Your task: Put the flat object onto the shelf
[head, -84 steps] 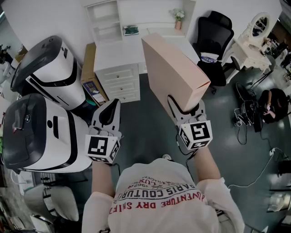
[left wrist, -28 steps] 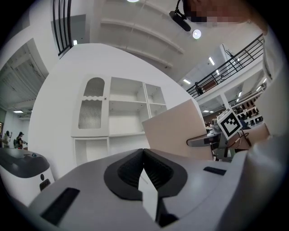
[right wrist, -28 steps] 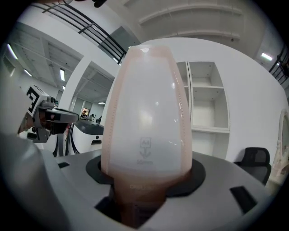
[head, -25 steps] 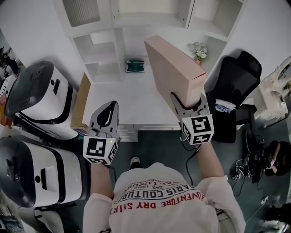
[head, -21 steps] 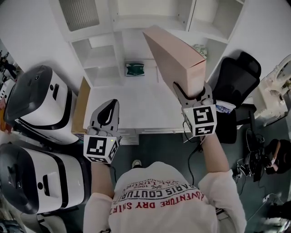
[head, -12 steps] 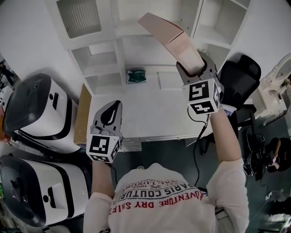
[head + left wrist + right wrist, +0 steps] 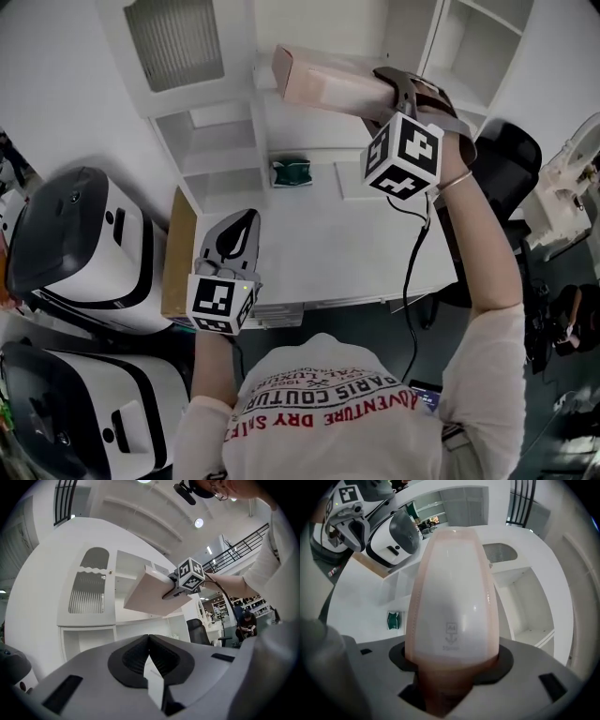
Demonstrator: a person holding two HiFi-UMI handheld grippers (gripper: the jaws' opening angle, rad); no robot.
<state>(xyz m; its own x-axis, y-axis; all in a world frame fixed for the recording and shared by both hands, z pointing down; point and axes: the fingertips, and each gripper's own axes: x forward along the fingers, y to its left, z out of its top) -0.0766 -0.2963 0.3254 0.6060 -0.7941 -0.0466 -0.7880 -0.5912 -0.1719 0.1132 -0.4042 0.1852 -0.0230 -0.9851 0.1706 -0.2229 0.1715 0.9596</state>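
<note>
The flat object is a pale pink flat box (image 7: 323, 80), with my right gripper (image 7: 398, 89) shut on its near end. It is held high and nearly level, its far end pointing left at the white shelf unit (image 7: 225, 122). The right gripper view looks along the box (image 7: 452, 606) towards the open shelf compartments (image 7: 525, 606). My left gripper (image 7: 241, 228) hangs low over the white desk (image 7: 319, 244), jaws shut with nothing in them. From the left gripper view the box (image 7: 150, 592) shows up high against the shelves.
A small green object (image 7: 291, 173) lies at the back of the desk. Two large white and black machines (image 7: 75, 244) stand at the left, with a cardboard board (image 7: 178, 253) against the desk's side. A black office chair (image 7: 506, 159) stands at the right.
The right gripper has risen and swung the box from standing on edge over the desk to nearly level at shelf height. The left gripper has hardly moved.
</note>
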